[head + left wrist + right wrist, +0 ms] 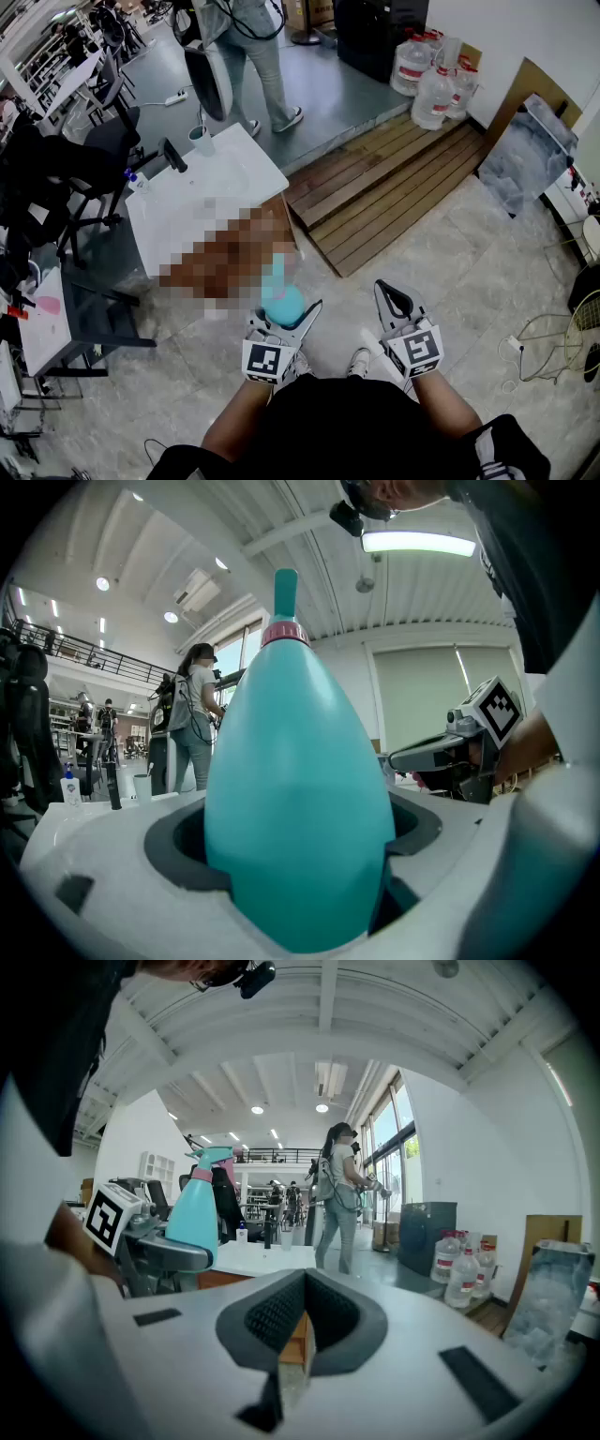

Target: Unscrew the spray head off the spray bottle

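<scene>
Left gripper (287, 313) clamped on teal plastic spray bottle (295, 789); right gripper (393, 296) closed, empty. White table (211, 192) ahead, grey tiled floor (469, 272), wooden slat platform (394, 183) beyond.

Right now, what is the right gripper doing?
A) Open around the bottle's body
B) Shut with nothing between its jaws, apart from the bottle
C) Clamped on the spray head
B: the right gripper's jaws meet on nothing, and the spray bottle sits off to its side in the left gripper.

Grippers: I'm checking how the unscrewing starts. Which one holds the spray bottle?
The left gripper: its jaws clamp the body of the teal spray bottle. The right gripper is shut with nothing between its jaws, off to the side.
</scene>
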`<state>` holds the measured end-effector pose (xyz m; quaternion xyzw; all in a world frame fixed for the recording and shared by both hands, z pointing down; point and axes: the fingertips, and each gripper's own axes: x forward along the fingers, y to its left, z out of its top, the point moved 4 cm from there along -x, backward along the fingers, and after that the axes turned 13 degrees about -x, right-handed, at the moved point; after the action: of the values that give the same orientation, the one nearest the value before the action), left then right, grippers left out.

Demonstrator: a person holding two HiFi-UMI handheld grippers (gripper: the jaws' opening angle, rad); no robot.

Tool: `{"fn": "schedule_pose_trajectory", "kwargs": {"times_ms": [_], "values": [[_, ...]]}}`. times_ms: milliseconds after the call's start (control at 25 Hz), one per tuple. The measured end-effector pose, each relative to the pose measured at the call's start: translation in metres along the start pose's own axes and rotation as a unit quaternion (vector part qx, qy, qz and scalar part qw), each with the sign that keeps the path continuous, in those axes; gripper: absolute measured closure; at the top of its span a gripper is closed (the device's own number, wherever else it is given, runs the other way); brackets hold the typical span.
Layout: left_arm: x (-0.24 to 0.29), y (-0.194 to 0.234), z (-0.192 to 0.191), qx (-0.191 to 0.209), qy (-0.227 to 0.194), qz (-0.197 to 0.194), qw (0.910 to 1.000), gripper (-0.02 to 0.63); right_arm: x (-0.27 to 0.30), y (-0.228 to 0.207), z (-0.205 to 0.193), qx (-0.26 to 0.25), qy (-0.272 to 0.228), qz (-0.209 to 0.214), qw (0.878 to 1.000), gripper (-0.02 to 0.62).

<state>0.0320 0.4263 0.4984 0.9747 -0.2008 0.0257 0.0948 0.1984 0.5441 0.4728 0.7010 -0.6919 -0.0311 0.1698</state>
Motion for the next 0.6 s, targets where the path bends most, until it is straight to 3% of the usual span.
{"fn": "schedule_pose_trajectory", "kwargs": {"times_ms": [600], "values": [[-0.010, 0.020, 0.008, 0.003, -0.006, 0.005, 1.0000, 0.143, 0.010, 0.007, 0.008, -0.007, 0.000, -0.015, 1.000, 0.591]]}}
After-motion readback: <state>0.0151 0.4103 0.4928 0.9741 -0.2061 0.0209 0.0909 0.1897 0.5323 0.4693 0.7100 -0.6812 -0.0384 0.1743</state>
